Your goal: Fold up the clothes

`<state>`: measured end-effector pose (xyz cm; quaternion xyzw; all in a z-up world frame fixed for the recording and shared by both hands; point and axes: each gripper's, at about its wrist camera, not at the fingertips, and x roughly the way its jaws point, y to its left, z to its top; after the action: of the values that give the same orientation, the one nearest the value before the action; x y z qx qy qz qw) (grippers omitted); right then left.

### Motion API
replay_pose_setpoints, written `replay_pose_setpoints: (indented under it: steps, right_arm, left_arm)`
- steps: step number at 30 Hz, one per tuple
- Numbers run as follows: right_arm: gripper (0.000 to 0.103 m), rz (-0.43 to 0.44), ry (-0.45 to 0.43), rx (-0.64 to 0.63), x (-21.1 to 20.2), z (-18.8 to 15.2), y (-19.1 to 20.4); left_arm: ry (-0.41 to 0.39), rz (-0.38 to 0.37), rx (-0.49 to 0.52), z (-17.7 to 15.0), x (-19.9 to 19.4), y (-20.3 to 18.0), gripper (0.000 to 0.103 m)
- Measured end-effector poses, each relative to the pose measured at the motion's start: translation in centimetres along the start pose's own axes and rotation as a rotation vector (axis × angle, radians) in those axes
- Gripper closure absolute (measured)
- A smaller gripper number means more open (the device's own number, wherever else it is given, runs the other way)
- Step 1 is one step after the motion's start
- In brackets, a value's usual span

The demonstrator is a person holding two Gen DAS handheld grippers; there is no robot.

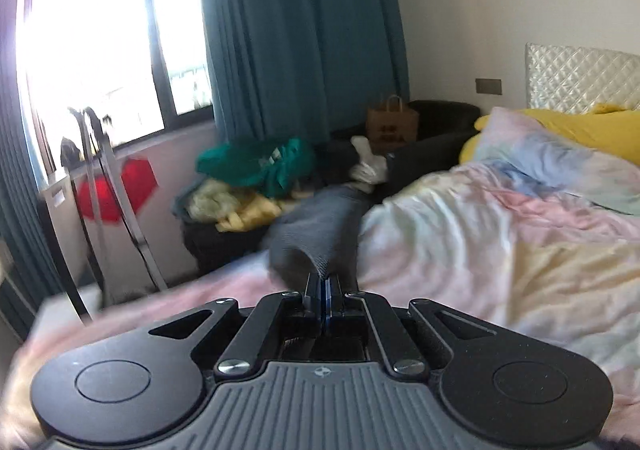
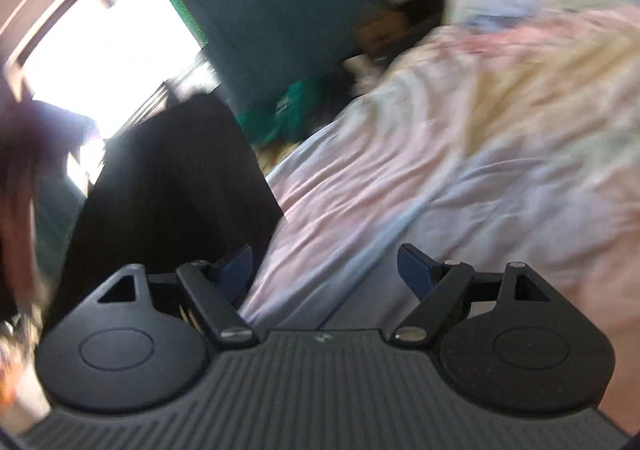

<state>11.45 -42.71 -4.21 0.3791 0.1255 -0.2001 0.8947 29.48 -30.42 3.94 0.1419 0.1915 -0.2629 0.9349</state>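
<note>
My left gripper [image 1: 325,282] is shut on a grey knit garment [image 1: 316,226] and holds it up over the bed's pastel duvet [image 1: 500,234]; the cloth hangs forward from the fingertips. In the right wrist view the same garment [image 2: 172,185] shows as a dark hanging cloth at the left, against the window light. My right gripper [image 2: 326,266] is open and empty, just right of that cloth, above the duvet [image 2: 440,153]. The right wrist view is blurred.
A dark basket with a pile of green and yellow clothes [image 1: 252,177] stands beside the bed. A dark armchair [image 1: 424,137] with a paper bag [image 1: 392,121] is behind it. A pillow [image 1: 560,161] and a yellow sheet [image 1: 580,129] lie by the headboard. A metal stand [image 1: 104,177] is by the window.
</note>
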Motion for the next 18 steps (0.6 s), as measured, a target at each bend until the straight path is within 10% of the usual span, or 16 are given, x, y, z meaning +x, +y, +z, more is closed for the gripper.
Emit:
replay_pose_setpoints:
  steps: [7,12,18]
  right_arm:
    - [0.019,0.000,0.012,0.174,-1.7,2.8,-5.7]
    - [0.019,0.085,0.151,0.283,0.5,2.2,-6.5]
    - [0.020,0.114,0.344,0.357,3.2,-0.3,-6.2]
  left_arm:
    - [0.154,-0.098,-0.192,-10.9,0.4,-3.3,0.091]
    - [0.227,-0.144,-0.278,-16.1,-6.3,0.9,0.054]
    - [0.247,-0.012,-0.381,-21.9,-18.0,10.7,0.046]
